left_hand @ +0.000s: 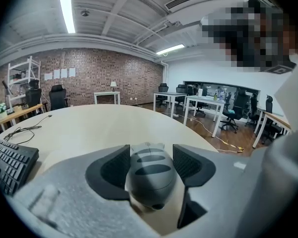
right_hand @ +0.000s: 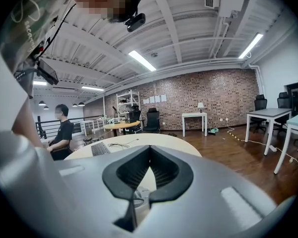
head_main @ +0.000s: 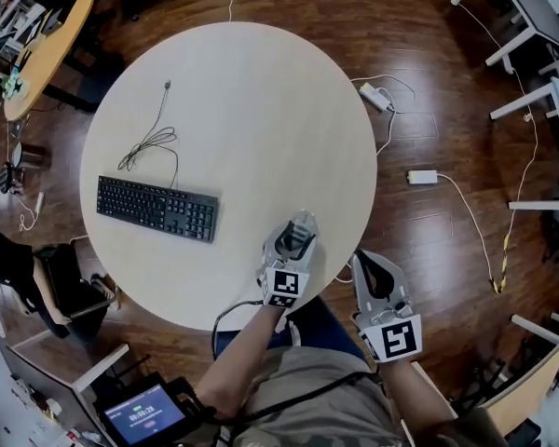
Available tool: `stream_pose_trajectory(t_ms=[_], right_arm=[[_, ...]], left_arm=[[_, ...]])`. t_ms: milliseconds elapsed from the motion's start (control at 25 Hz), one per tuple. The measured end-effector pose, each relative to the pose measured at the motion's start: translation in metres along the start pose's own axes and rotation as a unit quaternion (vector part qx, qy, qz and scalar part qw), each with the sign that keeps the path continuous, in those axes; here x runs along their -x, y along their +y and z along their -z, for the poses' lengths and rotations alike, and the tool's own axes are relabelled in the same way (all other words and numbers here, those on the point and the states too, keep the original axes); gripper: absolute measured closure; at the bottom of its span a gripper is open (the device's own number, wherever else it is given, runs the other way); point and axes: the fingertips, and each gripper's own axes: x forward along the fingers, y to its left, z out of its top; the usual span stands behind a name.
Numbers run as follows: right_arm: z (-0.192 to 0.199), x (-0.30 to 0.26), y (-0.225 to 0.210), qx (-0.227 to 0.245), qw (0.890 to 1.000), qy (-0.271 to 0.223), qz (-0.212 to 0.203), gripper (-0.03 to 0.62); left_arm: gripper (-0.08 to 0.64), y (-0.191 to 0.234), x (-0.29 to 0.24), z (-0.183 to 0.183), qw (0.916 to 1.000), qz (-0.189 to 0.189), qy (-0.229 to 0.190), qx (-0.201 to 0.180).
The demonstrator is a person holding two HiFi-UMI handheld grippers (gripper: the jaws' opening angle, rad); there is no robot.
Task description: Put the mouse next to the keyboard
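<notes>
A grey mouse sits between the pads of my left gripper, which is shut on it. In the head view that gripper is over the round table's near right edge, with the mouse partly hidden in the jaws. The black keyboard lies flat on the table's left part, well left of the mouse, and its edge shows low left in the left gripper view. My right gripper is off the table beside the left one, shut and holding nothing.
The keyboard's coiled cable lies behind it on the table. A dark cable hangs below the table's near edge. A power strip and white adapter lie on the floor at right. A chair stands at left.
</notes>
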Motion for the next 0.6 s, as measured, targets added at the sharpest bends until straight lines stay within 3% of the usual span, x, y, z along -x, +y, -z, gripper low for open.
stream_pose_trajectory(t_ms=[400,600], right_arm=[[0.008,0.019,-0.019,-0.005,0.999,0.012,0.031,0.588],[0.014,0.024,-0.021,-0.013,0.999,0.019,0.040,0.588]], left_arm=[[0.281,-0.006,-0.022,-0.017,0.9998,0.001,-0.014,-0.011],[0.281,-0.007,-0.031,-0.012,1.0000,0.004,0.003,-0.006]])
